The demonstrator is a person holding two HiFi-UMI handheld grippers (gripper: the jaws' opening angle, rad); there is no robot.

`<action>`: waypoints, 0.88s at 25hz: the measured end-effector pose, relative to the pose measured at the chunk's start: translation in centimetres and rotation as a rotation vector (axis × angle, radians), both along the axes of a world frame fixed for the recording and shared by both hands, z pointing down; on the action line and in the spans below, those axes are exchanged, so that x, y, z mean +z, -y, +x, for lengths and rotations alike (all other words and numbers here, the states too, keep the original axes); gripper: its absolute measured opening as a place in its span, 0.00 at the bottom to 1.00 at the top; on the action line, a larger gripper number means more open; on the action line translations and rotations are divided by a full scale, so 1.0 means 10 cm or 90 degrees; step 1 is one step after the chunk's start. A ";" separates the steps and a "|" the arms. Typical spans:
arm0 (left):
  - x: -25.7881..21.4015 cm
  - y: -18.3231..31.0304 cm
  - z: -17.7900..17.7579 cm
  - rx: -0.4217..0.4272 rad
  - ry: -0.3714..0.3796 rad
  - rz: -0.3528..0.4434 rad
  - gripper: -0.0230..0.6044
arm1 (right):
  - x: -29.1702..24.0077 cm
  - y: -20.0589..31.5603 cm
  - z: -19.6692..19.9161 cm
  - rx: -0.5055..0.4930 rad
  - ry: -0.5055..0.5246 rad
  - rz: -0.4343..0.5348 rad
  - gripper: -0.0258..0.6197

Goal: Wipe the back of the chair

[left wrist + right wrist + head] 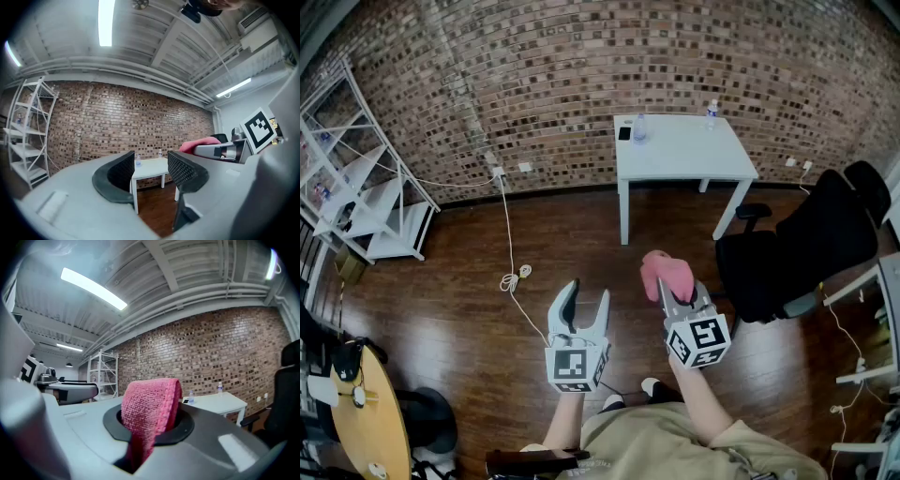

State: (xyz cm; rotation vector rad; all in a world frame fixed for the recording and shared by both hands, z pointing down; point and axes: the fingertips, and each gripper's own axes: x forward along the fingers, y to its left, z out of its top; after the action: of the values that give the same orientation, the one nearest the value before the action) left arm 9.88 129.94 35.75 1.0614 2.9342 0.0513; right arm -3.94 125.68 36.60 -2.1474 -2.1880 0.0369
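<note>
Chair [806, 244] — cloth [667, 269] in outstretched right claw [677, 289]

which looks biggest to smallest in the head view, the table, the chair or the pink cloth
1. Chair and table: they look about alike, the chair perhaps slightly larger, so I would not rank them firmly.
2. Cloth: clearly smallest, even though it is nearest the camera.

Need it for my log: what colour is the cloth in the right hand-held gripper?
Pink. The cloth shows best in the right gripper view.
</note>
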 end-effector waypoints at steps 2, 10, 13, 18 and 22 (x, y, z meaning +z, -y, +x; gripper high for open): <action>-0.01 0.03 0.04 0.011 -0.016 -0.028 0.36 | -0.01 0.08 0.11 0.031 0.003 -0.016 0.10; 0.02 0.57 -0.85 0.207 -0.006 -0.049 0.36 | -0.04 1.05 -0.46 0.229 0.036 -0.024 0.10; -0.07 1.04 -1.48 0.323 -0.004 -0.067 0.36 | -0.11 1.66 -0.91 0.342 0.043 -0.028 0.10; -0.04 2.01 -2.49 0.466 -0.002 -0.077 0.36 | -0.11 2.78 -1.62 0.480 0.035 -0.040 0.10; -0.08 3.06 -3.29 0.596 0.017 -0.093 0.36 | -0.17 3.77 -2.13 0.585 0.057 -0.061 0.10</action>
State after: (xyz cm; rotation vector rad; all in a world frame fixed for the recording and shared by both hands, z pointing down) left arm -23.04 99.35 34.93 -0.3742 3.0398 -0.1293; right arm -25.27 87.99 34.92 -1.0019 -3.0494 0.0980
